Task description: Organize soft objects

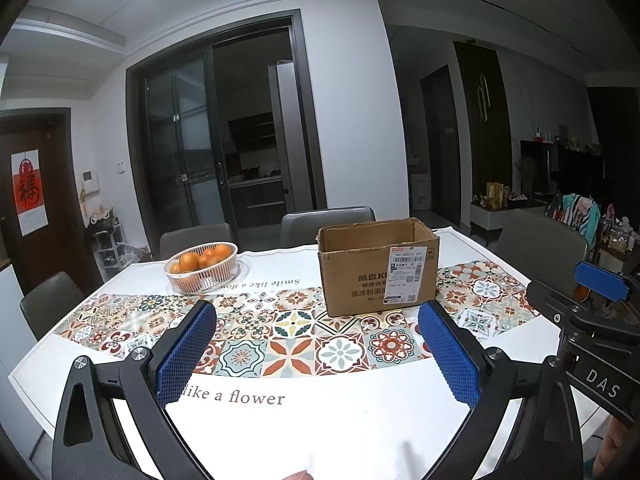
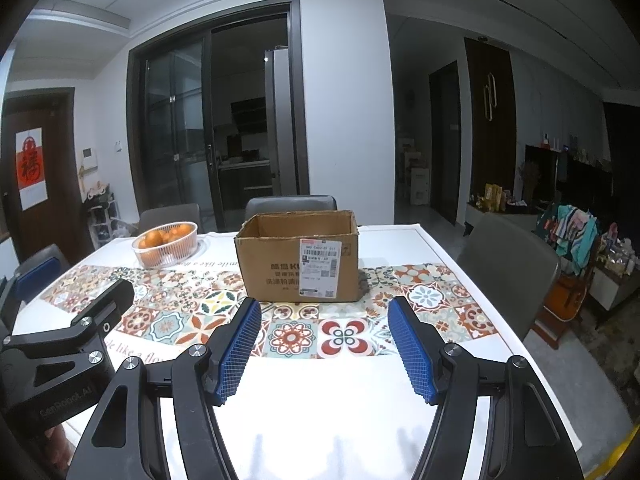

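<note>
Currently both tongs are released, their blue ribbed pads spread wide with nothing between them. Seen from its own camera, the left tongs hover over the near white part of the table, above the printed words "like a flower"; the right tongs hang just to their right, over the near edge of the patterned tile band. Each pair shows at the side of the other's view. Beyond the tips, on the far side of the tile band, stands an open cardboard box with a white shipping label on its near face; its inside cannot be seen. Far left of the box sits a white plastic basket of oranges. Grey chairs ring the table. No soft objects show on the table.
</note>
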Demonstrator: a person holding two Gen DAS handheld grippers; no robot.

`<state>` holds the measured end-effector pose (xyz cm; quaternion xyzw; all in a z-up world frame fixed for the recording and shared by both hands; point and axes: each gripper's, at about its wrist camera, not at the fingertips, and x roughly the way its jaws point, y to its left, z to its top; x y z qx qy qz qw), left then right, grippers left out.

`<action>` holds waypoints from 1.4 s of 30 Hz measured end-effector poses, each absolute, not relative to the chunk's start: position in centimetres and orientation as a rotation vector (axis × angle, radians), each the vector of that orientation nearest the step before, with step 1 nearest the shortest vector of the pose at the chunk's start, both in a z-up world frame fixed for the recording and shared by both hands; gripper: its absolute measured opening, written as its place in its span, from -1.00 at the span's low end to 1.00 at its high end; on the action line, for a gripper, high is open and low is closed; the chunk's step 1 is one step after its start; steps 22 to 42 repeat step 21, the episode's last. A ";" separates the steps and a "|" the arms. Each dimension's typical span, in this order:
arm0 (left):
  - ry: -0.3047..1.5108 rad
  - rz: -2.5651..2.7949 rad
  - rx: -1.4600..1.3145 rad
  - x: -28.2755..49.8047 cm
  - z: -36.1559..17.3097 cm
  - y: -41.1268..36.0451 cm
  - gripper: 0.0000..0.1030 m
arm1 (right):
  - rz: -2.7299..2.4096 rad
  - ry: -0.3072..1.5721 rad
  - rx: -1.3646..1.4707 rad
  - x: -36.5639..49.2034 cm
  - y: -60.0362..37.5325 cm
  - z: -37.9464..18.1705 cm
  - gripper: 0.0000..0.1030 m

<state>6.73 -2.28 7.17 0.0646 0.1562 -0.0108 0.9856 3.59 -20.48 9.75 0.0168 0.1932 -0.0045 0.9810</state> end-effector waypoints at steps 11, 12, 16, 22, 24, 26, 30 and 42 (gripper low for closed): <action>0.318 -0.023 0.129 6.4 7.4 -2.4 1.00 | -0.005 0.398 0.033 3.1 -20.4 9.5 0.31; 0.320 -0.023 0.129 6.4 7.4 -2.4 1.00 | -0.005 0.399 0.032 3.1 -20.4 9.5 0.31; 0.322 -0.020 0.127 6.5 7.5 -2.4 1.00 | -0.005 0.401 0.032 3.0 -20.4 9.5 0.31; 0.320 -0.014 0.130 6.8 7.5 -2.3 1.00 | -0.004 0.405 0.034 3.2 -20.3 9.4 0.31; 0.320 -0.014 0.130 6.8 7.5 -2.3 1.00 | -0.004 0.405 0.034 3.2 -20.3 9.4 0.31; 0.320 -0.014 0.130 6.8 7.5 -2.3 1.00 | -0.004 0.405 0.034 3.2 -20.3 9.4 0.31; 0.320 -0.014 0.130 6.8 7.5 -2.3 1.00 | -0.004 0.405 0.034 3.2 -20.3 9.4 0.31; 0.320 -0.014 0.130 6.8 7.5 -2.3 1.00 | -0.004 0.405 0.034 3.2 -20.3 9.4 0.31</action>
